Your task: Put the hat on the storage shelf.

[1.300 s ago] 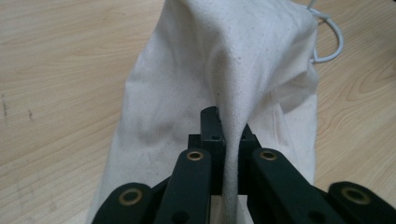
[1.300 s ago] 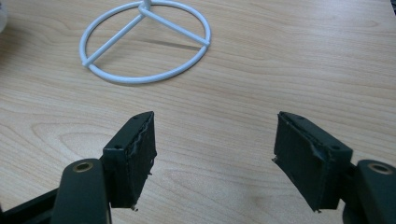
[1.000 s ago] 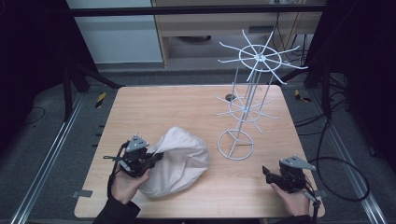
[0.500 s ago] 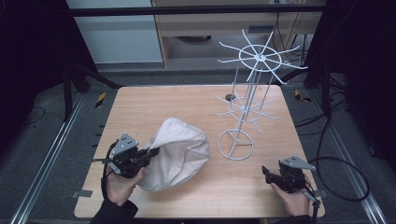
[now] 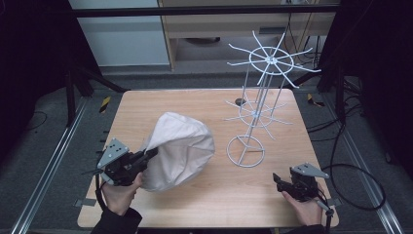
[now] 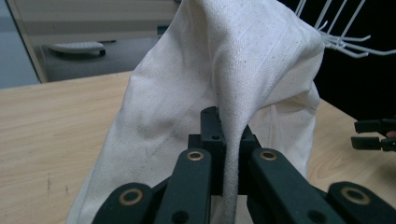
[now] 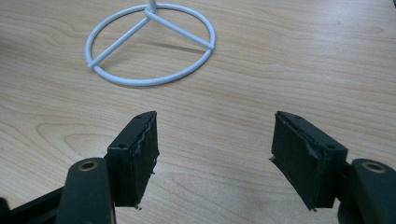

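The left gripper (image 5: pixel 146 157) is lifting the cream cloth bag (image 5: pixel 181 148) higher than a second ago: its jaws are pinching a folded edge or strap of the fabric, and the cloth is now tenting up over the left half of the desk (image 5: pixel 204 102) with only its lower part resting on the wood. Judgement: the bag is being raised toward the white wire rack (image 5: pixel 258 105), probably for hanging on a prong. The right gripper (image 5: pixel 278 181) is staying put near the front right corner, jaws spread wide over bare wood, gripping nothing. Hard to make out: whether the pinched part is a handle or a seam, and whether the bag is holding anything inside.
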`<state>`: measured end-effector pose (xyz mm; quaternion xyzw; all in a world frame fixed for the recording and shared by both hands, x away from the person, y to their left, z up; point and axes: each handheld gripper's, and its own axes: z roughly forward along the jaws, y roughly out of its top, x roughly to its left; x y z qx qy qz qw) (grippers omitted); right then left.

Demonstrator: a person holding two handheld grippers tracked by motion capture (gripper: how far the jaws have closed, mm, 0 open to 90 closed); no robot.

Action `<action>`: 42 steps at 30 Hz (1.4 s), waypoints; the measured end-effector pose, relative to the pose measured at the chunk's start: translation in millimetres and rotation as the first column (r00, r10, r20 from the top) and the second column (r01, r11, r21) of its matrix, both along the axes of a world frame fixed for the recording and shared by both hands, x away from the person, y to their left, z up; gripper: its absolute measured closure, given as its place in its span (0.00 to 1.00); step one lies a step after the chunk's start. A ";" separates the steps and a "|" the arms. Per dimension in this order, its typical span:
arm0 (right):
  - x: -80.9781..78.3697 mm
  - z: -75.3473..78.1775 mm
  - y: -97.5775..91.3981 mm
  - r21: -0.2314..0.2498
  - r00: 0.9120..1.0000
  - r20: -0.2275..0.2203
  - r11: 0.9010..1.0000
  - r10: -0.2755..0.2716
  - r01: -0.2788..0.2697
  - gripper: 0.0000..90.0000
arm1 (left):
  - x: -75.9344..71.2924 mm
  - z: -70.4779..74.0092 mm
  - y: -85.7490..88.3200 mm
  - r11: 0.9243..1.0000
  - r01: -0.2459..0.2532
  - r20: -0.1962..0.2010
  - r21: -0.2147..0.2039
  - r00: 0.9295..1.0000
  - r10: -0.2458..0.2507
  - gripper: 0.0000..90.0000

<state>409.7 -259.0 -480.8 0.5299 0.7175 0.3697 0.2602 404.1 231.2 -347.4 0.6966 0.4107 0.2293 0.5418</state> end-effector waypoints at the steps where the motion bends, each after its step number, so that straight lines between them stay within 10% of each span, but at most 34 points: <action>1: 0.0 0.0 0.0 0.000 1.000 0.000 1.000 0.000 0.000 0.35 | -0.7 1.2 1.3 1.000 -0.001 0.004 -0.007 1.000 0.001 0.98; 27: -0.6 -0.8 0.0 -0.002 1.000 0.003 1.000 0.003 -0.003 0.35 | -17.6 33.8 6.5 0.992 -0.002 0.166 -0.127 0.986 0.023 0.98; 42: -1.0 -0.8 -1.1 -0.001 1.000 0.003 1.000 0.000 0.000 0.35 | -6.8 57.8 -3.8 0.964 0.046 0.229 -0.261 0.973 0.016 0.98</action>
